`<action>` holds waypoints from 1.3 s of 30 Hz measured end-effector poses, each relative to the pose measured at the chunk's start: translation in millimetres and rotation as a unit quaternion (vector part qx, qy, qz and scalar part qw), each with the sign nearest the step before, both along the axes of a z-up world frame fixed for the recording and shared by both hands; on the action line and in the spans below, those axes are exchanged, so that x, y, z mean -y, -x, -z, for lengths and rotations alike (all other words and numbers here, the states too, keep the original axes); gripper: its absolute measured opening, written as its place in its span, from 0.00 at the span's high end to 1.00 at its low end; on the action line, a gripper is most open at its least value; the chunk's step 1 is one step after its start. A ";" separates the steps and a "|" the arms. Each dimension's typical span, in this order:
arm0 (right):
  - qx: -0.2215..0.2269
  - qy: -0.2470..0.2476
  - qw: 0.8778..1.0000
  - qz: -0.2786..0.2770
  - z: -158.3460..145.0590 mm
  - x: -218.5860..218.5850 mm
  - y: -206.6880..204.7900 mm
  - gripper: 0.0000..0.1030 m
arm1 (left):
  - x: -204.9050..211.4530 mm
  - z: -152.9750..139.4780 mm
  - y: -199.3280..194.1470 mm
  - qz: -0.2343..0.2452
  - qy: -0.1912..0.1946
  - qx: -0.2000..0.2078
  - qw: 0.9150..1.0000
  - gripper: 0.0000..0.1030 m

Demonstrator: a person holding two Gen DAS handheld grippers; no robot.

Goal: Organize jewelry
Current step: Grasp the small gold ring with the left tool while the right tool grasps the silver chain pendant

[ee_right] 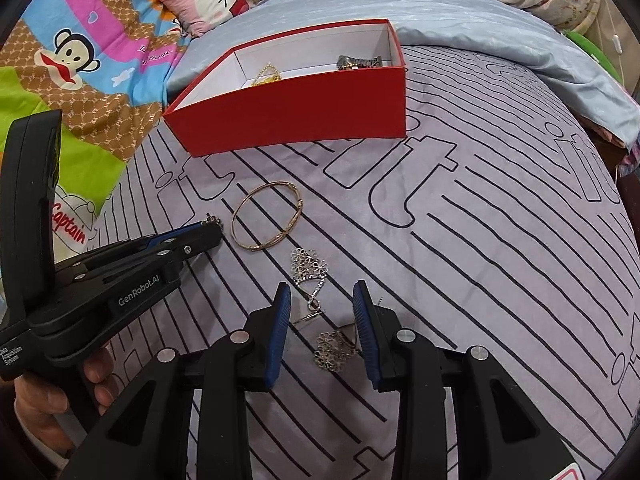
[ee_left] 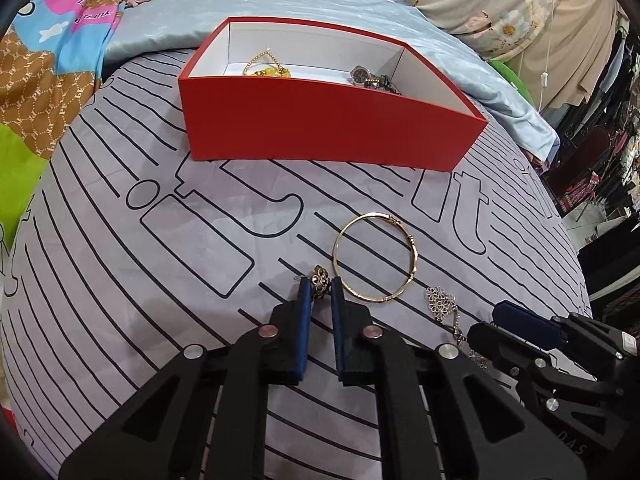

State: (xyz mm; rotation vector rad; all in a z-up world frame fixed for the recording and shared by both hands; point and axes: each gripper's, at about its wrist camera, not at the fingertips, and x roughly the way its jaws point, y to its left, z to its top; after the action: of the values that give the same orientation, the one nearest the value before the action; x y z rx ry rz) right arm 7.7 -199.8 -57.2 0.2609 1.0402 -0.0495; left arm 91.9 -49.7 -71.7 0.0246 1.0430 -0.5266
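I see my left gripper (ee_left: 319,286) pinching a small earring (ee_left: 320,283); my right gripper (ee_right: 322,294) gapes around the silver earrings (ee_right: 310,267); bangle (ee_left: 375,257) between.

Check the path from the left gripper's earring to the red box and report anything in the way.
Nothing visible blocks it. Between the earring in the left gripper and the red box lies only bare bedsheet; the bangle sits off to the right.

Home bedroom — striped bedsheet (ee_left: 160,280), cartoon quilt (ee_right: 80,40), pillow (ee_right: 208,0)

I see a bed under a grey lined sheet (ee_left: 120,280), a blue blanket (ee_left: 192,20), and a cartoon quilt (ee_right: 80,40) beyond.
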 end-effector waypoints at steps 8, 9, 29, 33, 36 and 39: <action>0.002 0.002 1.000 0.003 -3.3 3.2 1.6 0.69 | -20.2 -10.1 -1.1 -0.017 0.011 0.002 1.000 0.91; 0.002 0.003 1.000 0.004 -3.9 3.6 1.3 0.69 | -23.0 -12.5 -0.2 -0.019 0.010 0.006 1.000 0.91; 0.009 0.006 1.000 0.004 -5.5 8.0 -10.3 0.69 | -35.7 -19.2 11.5 -0.019 -0.001 0.012 1.000 0.91; 0.016 0.002 1.000 -0.011 -5.8 0.4 -31.0 0.69 | -36.4 -19.5 10.9 -0.021 -0.002 0.013 1.000 0.91; 0.016 0.005 1.000 -0.019 -3.2 -4.7 -44.9 0.69 | -36.8 -18.8 9.6 -0.022 -0.003 0.011 1.000 0.91; 0.016 0.005 1.000 -0.021 0.7 -5.7 -56.0 0.69 | -36.7 -18.7 8.9 -0.022 -0.002 0.011 1.000 0.91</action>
State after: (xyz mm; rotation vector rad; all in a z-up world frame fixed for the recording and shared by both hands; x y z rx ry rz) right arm 63.7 -194.1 -57.8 0.2302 1.0134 -0.0128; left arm 83.0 -13.0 -52.9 0.0108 1.0212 -0.4825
